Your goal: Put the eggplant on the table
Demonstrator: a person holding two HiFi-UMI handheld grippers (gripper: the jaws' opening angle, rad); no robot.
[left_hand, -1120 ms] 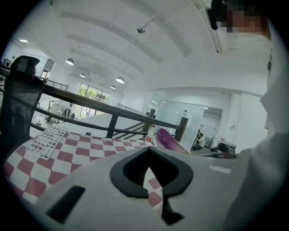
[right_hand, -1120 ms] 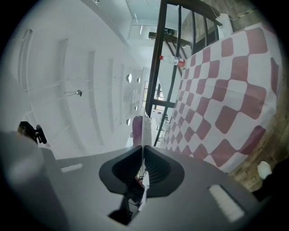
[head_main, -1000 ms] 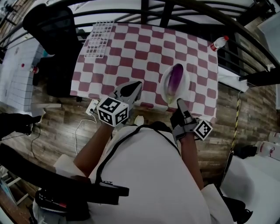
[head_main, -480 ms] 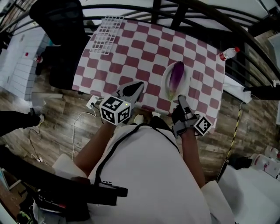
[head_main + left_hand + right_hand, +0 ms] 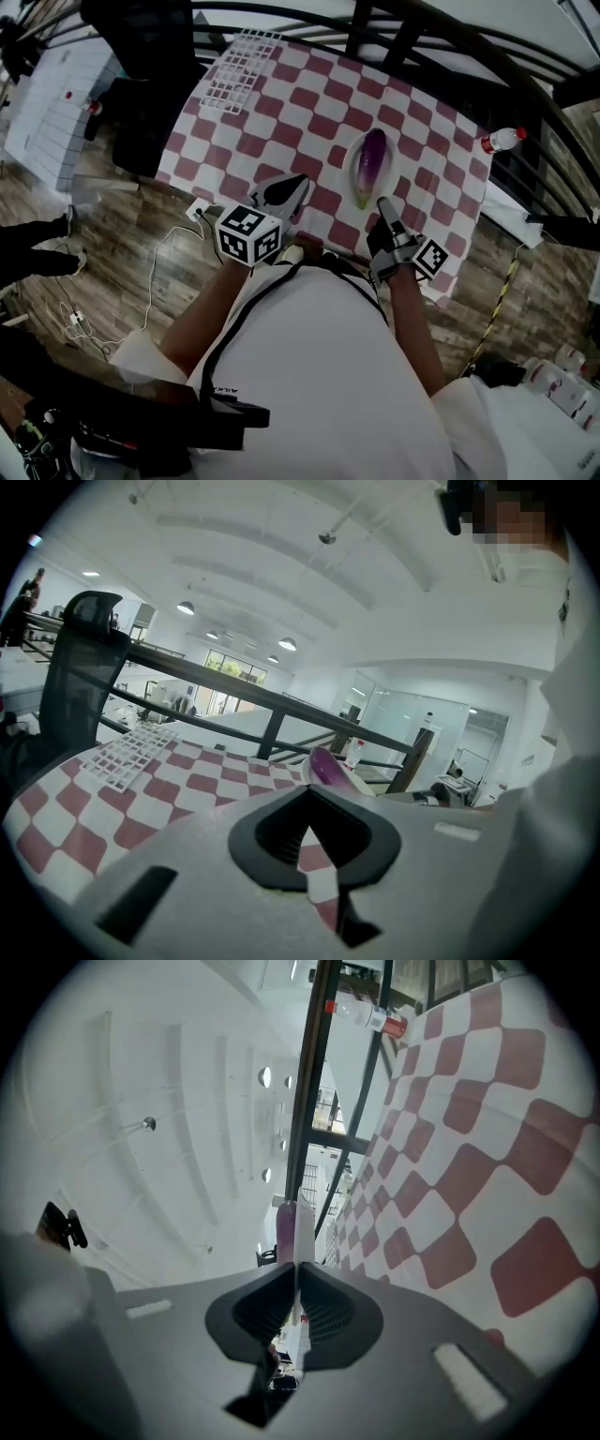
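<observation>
A purple eggplant [image 5: 370, 159] lies on a white plate [image 5: 352, 180] toward the right of the table [image 5: 309, 112], which is covered with a red-and-white checked cloth. The eggplant runs from near to far, with its paler end toward the near rim. The right gripper [image 5: 381, 202] reaches over the near edge of the table with its jaws pressed together. Its tip is just beside the plate's near rim, and whether it touches the rim cannot be told. In the right gripper view the plate appears edge-on as a thin white line straight ahead of the closed tips, with the eggplant against it. The left gripper [image 5: 300, 180] hangs over the near edge to the left of the plate, apart from it, its jaws also together with nothing between them. A white grid rack [image 5: 239, 67] lies at the far left corner of the cloth. A bottle [image 5: 502, 140] with a red cap lies off the far right corner.
</observation>
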